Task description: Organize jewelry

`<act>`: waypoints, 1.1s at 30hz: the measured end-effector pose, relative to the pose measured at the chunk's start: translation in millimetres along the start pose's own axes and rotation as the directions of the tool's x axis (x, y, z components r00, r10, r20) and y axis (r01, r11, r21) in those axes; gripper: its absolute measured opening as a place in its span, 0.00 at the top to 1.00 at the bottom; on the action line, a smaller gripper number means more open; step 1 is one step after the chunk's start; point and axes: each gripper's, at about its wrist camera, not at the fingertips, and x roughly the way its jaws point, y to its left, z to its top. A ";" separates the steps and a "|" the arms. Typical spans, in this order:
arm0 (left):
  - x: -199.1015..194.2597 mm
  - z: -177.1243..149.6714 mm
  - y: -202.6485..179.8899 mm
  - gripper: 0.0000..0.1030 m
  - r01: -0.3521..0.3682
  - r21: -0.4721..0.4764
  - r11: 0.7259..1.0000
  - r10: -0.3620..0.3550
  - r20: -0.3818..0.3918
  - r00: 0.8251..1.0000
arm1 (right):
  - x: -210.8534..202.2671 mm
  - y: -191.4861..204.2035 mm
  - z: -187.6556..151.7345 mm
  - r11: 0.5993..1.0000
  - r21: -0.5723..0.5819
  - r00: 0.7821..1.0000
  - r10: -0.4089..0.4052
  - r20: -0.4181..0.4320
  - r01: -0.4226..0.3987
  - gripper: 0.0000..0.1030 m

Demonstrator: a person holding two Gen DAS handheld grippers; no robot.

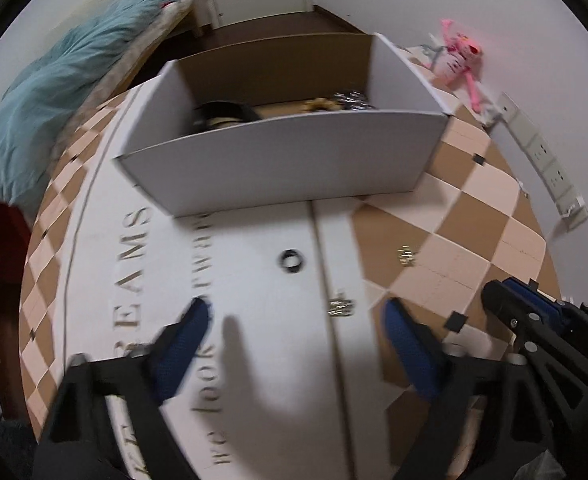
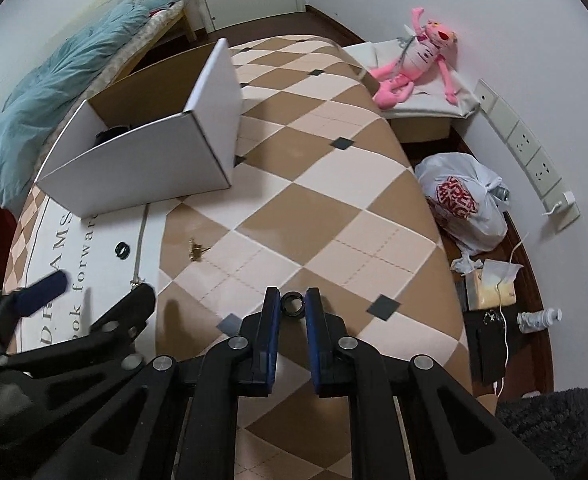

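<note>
The white box (image 1: 285,160) has its near wall screening most of its contents: only the tops of a dark round item (image 1: 223,112), a gold piece (image 1: 320,103) and a silvery cluster (image 1: 352,100) clear the rim; none can be identified. From the right wrist, one dark shape (image 2: 111,133) shows inside. Two small metallic pieces (image 1: 340,307) (image 1: 405,255) on the mat are motion-blurred, type indeterminate. The mat lettering (image 1: 139,264) is partly covered by the box and cut off below.

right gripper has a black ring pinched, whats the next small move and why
Probably carry the black ring held by the right gripper up and left over the open white box and let go there: other jewelry already lies inside it, and the left gripper is open above the pieces left on the table.
</note>
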 end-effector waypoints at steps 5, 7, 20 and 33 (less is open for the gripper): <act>3.1 5.8 -3.4 0.73 0.041 0.024 0.999 -0.041 0.009 0.999 | -1.8 -7.1 3.0 1.000 0.022 1.000 0.002 0.004 -0.002 0.87; 2.9 7.3 -4.2 0.88 0.052 0.027 0.998 -0.052 0.010 0.999 | -3.2 -9.3 4.5 1.000 0.028 1.000 0.002 0.006 -0.003 0.87; -24.8 18.4 27.4 0.91 0.141 -0.046 0.989 -0.140 0.032 0.990 | -37.4 -3.2 32.7 0.994 0.054 0.994 0.092 0.053 -0.095 0.87; -35.1 122.2 94.6 0.91 0.238 -0.152 0.959 -0.237 0.020 0.971 | -20.4 56.6 154.3 0.959 -0.030 0.959 0.281 -0.045 -0.282 0.87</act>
